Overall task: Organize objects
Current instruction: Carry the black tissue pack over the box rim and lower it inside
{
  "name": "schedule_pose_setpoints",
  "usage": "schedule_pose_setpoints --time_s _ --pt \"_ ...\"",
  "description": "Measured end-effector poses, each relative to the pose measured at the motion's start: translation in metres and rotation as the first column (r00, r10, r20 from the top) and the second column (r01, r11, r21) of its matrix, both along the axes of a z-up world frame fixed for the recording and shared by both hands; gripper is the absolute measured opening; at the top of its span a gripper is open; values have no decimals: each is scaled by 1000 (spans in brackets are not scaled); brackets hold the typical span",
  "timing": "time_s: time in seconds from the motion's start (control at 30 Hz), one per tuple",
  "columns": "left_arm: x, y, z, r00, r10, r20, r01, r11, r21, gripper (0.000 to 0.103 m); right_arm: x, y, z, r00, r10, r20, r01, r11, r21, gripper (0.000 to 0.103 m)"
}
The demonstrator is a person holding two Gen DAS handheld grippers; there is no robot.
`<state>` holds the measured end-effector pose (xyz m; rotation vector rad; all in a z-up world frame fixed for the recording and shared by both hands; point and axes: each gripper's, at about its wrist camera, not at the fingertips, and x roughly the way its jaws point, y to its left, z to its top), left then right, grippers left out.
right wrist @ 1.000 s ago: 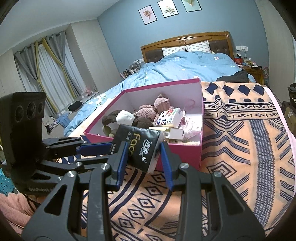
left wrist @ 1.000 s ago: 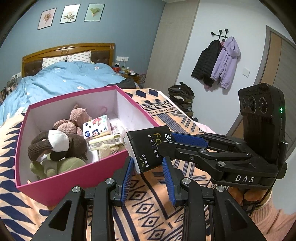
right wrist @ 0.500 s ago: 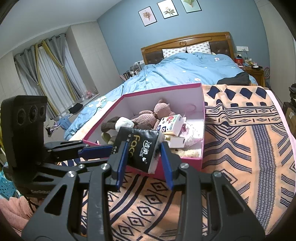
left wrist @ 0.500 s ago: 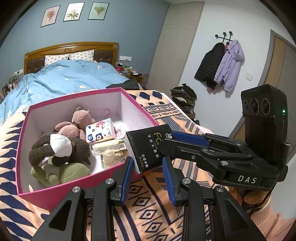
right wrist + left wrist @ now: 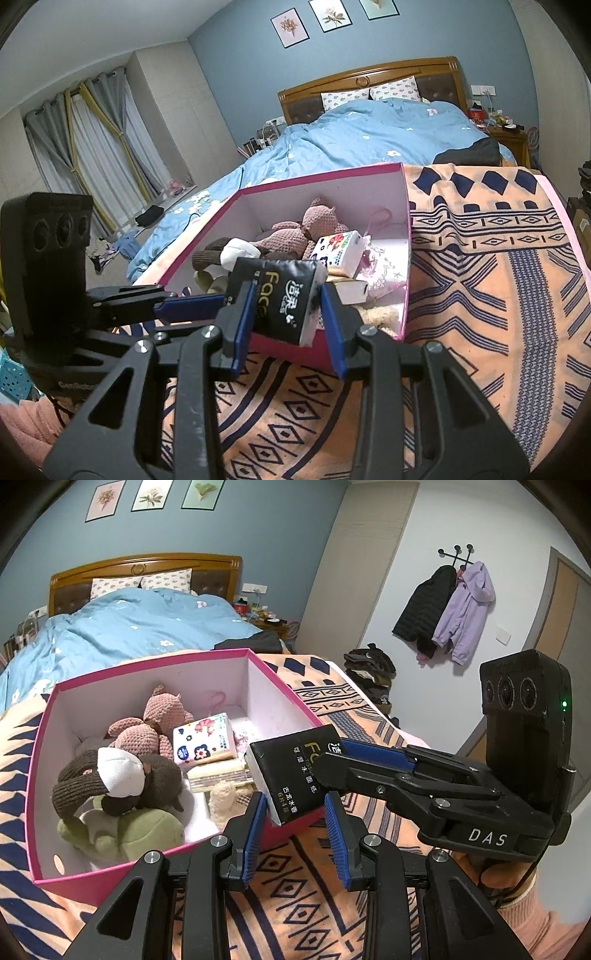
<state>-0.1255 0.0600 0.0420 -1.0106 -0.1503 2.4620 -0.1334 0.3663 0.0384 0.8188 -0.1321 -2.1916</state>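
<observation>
We hold the black tissue pack (image 5: 279,299) pinched in our right gripper (image 5: 288,314), just over the near wall of the pink box (image 5: 40,775). To do this well, we should carry it in past the wall before letting go. Our left gripper (image 5: 295,834) tilts down beside it, jaws pressed in and empty.

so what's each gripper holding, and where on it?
Right gripper clamps the black tissue pack across its sides, at the near end. Left gripper holds nothing, pads bare.
</observation>
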Motion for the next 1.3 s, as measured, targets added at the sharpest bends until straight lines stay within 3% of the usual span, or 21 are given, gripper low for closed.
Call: schedule_pose_setpoints --time_s 0.57,1.3 --pt "-22 1 2 1000 17 6 -17 1000 -23 32 -23 -6 -3 999 -21 31 21 1000 0 39" --pt "-55 -12 -22 994 59 93 -56 998 -26 32 -55 -28 -23 995 -30 100 23 998 63 39"
